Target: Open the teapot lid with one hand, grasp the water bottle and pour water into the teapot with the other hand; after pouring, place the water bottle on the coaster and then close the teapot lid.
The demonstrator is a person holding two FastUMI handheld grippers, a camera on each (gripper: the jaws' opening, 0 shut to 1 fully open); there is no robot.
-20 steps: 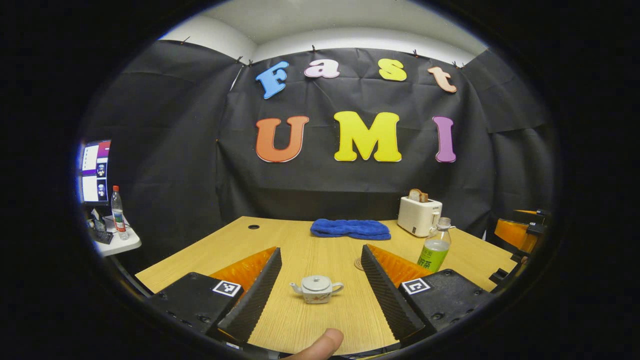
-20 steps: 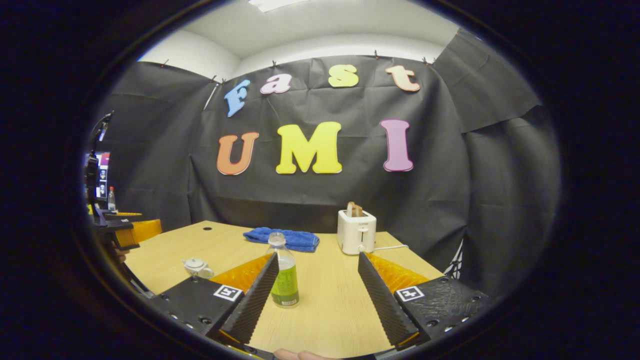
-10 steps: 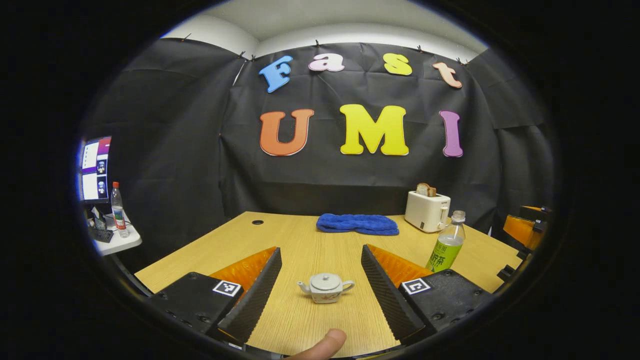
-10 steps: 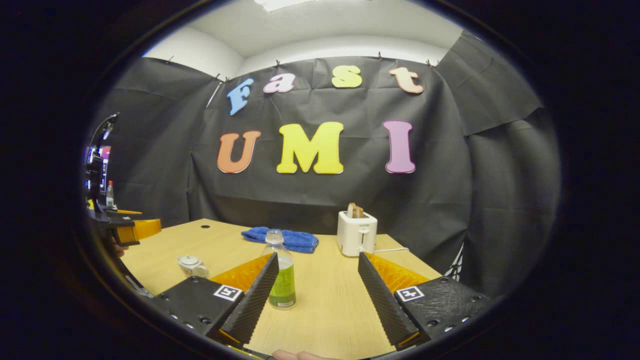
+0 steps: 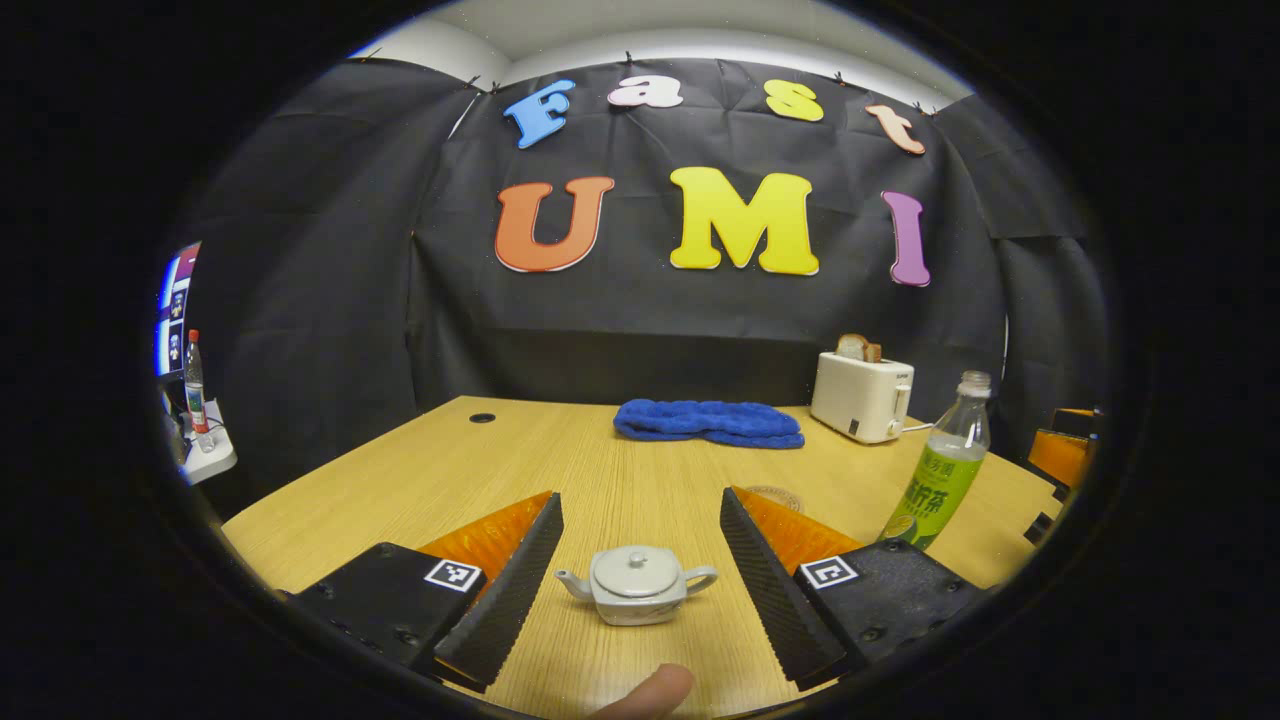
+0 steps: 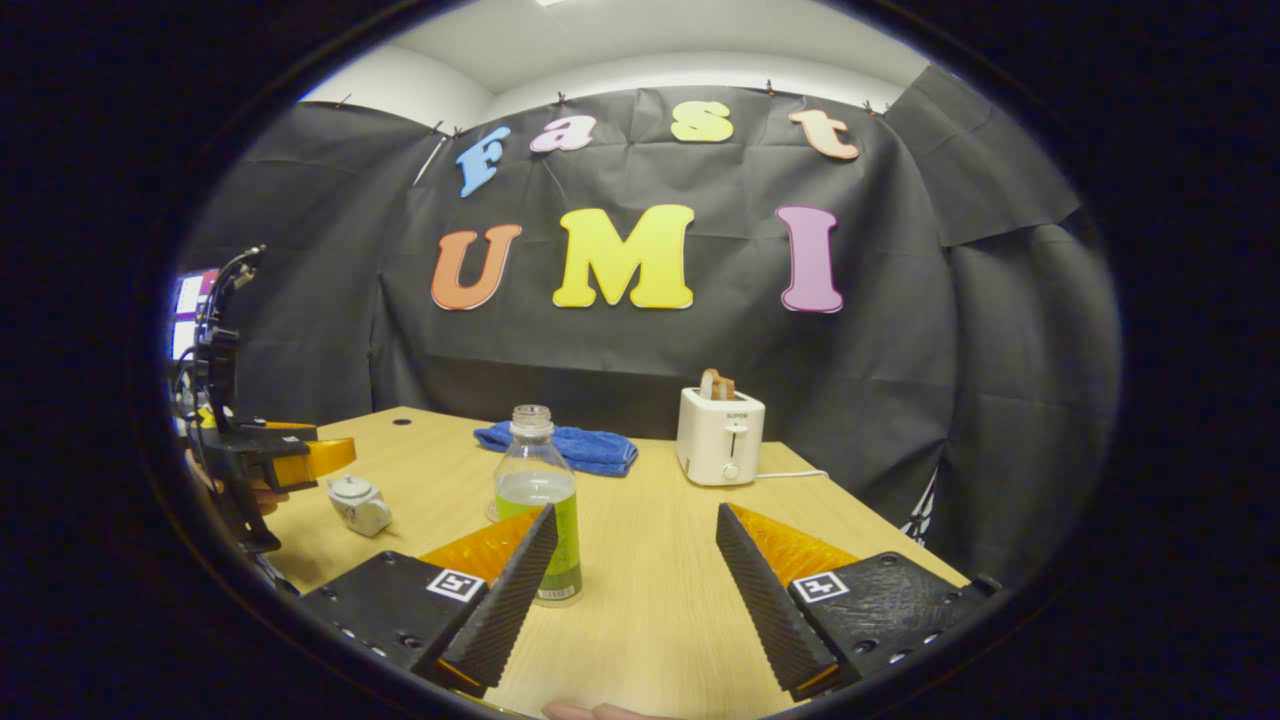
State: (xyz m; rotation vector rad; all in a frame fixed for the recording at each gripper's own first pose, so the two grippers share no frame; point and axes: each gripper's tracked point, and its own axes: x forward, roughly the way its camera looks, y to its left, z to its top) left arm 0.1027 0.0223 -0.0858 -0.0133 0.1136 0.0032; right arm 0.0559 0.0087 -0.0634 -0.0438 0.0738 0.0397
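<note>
A small white teapot (image 5: pixel 638 592) with its lid (image 5: pixel 636 571) on stands on the wooden table (image 5: pixel 420 480), between the wide-apart fingers of my left gripper (image 5: pixel 640 580), which is open and touches nothing. The clear water bottle (image 6: pixel 537 505) with a green label and no cap stands just ahead of my right gripper (image 6: pixel 637 585), close to its left finger; that gripper is open. In the left gripper view the bottle (image 5: pixel 943 467) is at the far right, with a round coaster (image 5: pixel 774 495) partly hidden behind the right finger. The right gripper view shows the teapot (image 6: pixel 358 504) and the left gripper (image 6: pixel 270 457) at the left.
A blue towel (image 5: pixel 710 422) lies at the back of the table. A white toaster (image 5: pixel 861 396) holding bread stands at the back right, its cord trailing off. A side shelf (image 5: pixel 205 455) with a bottle and a monitor is at the far left. A fingertip (image 5: pixel 648 692) shows at the bottom edge.
Both grippers have moved forward: the teapot now sits larger and deeper between the left fingers, and the bottle stands nearer to the right gripper's left finger. Both grippers stayed open.
</note>
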